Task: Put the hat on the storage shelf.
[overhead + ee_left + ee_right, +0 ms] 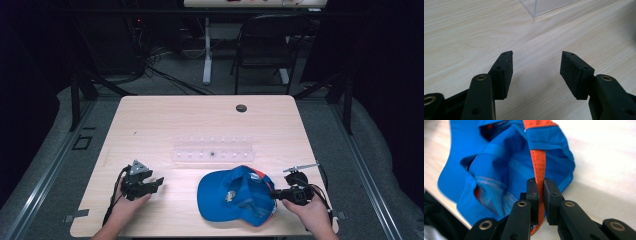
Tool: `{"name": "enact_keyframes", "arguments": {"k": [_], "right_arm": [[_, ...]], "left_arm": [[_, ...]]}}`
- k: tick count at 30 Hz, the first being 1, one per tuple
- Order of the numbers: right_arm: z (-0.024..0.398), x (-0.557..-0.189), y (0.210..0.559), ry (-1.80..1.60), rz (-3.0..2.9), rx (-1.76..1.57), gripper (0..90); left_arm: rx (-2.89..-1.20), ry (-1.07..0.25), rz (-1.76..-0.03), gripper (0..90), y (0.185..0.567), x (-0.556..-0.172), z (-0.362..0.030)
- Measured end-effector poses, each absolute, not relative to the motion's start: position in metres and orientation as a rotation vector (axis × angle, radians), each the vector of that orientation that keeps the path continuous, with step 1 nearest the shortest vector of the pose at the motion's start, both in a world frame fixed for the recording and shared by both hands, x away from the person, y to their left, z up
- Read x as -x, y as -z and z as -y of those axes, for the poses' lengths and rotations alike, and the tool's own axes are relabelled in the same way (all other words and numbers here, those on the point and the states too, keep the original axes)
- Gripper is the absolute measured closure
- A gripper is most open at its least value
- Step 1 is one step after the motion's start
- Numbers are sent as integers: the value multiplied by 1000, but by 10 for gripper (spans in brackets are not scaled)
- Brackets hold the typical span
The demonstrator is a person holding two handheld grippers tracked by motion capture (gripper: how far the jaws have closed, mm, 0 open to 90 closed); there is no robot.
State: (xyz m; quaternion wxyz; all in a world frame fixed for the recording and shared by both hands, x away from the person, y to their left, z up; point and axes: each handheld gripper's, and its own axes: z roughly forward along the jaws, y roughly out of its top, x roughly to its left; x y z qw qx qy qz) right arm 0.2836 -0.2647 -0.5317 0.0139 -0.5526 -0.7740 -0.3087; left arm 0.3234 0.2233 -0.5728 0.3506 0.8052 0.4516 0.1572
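Observation:
A blue cap (235, 194) with orange trim lies upside down on the near part of the table, its brim toward the left. In the right gripper view the cap (506, 165) shows its inside, and an orange strap (538, 162) at its back runs down between the jaws. My right gripper (274, 194) is at the cap's right edge; seen along its own jaws, the right gripper (541, 192) is shut on that orange strap. My left gripper (159, 182) rests on the table left of the cap. Its jaws stand wide apart over bare wood, left gripper (537, 62) holding nothing.
A clear plastic rack (214, 150) with small pegs lies across the middle of the table (165, 120); its corner (541, 6) shows ahead of the left jaws. A dark grommet hole (241, 108) sits near the far edge. A folding chair (265, 45) stands beyond the table.

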Motion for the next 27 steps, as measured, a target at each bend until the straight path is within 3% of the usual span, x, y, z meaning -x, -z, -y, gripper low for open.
{"name": "enact_keyframes", "arguments": {"k": [12,27], "right_arm": [[270,-293,545,985,2317,1689,699],[269,-292,523,1057,2247,1578,709]], "left_arm": [[-2085,-406,-1173,440,573,-324,-223],[-2092,-416,-1167,440,573,-323,-223]]}}
